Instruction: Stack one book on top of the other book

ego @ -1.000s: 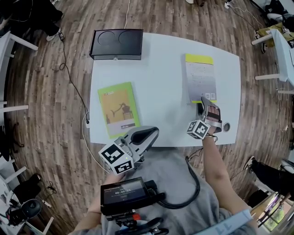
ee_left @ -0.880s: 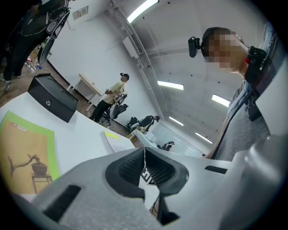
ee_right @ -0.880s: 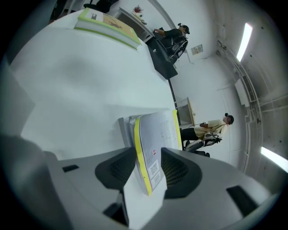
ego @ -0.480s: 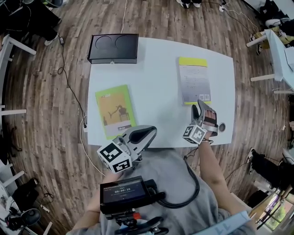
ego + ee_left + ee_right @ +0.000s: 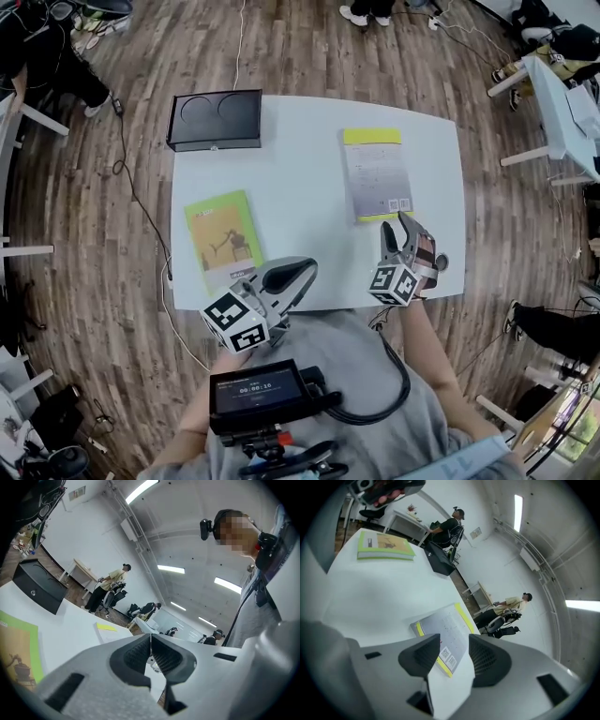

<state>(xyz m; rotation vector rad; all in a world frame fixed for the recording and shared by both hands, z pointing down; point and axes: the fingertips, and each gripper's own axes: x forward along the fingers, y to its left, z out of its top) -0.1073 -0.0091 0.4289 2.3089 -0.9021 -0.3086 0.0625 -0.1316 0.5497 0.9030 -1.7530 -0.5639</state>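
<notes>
The wooden floor (image 5: pixel 84 234) ran out under the frame's left edge; on it stood the white table (image 5: pixel 300 187), with a black box (image 5: pixel 214 119) at its far left corner (lid markings too faint to read). The green book (image 5: pixel 223 239) lay flat near the table's left side, cut off by the frame in the left gripper view; just beside its near corner the left tongs (image 5: pixel 302 273) hung level over the table's near edge, shut tight on nothing. Well apart to the right lay the grey book (image 5: pixel 377 173) with yellow bands, its print too small to read. The right tongs (image 5: pixel 395 231) hovered near its near edge, tilted down; their jaws had just been opening and stood apart, gripping nothing, the book's corner showing beyond the gap. Desks and people beyond were indistinct.
</notes>
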